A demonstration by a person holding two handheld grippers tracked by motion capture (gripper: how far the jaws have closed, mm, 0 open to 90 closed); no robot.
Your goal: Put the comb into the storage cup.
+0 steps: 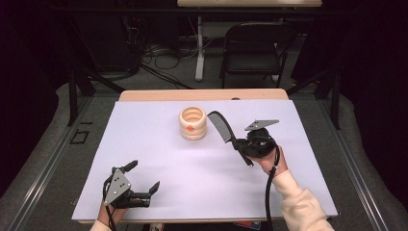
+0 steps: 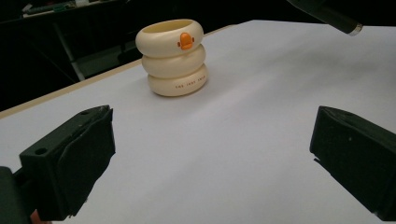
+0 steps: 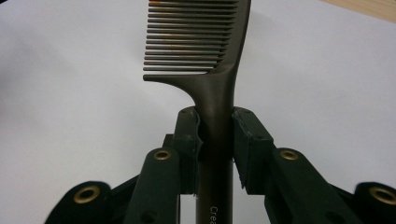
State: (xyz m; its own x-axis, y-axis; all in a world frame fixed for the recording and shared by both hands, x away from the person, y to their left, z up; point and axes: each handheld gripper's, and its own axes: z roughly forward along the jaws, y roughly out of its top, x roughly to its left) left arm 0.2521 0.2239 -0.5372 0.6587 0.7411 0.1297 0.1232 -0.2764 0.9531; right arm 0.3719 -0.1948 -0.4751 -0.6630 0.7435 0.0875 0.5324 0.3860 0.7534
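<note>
A cream cup (image 1: 193, 123) shaped like three stacked rings, with a small orange duck bill on its side, stands at the middle back of the white table (image 1: 159, 159); the left gripper view has the cup (image 2: 173, 57) ahead. My right gripper (image 1: 240, 144) is shut on the handle of a black comb (image 1: 222, 126), held above the table just right of the cup. In the right gripper view the comb (image 3: 205, 51) rises straight between the jaws, teeth to the left. My left gripper (image 1: 143, 176) rests open near the front left, jaws wide apart with nothing between them.
Beyond the table stand a black folding chair (image 1: 252, 48), a white table leg (image 1: 199, 48) and cables (image 1: 159, 57) on the floor. A wooden strip (image 1: 202, 95) runs along the table's far edge.
</note>
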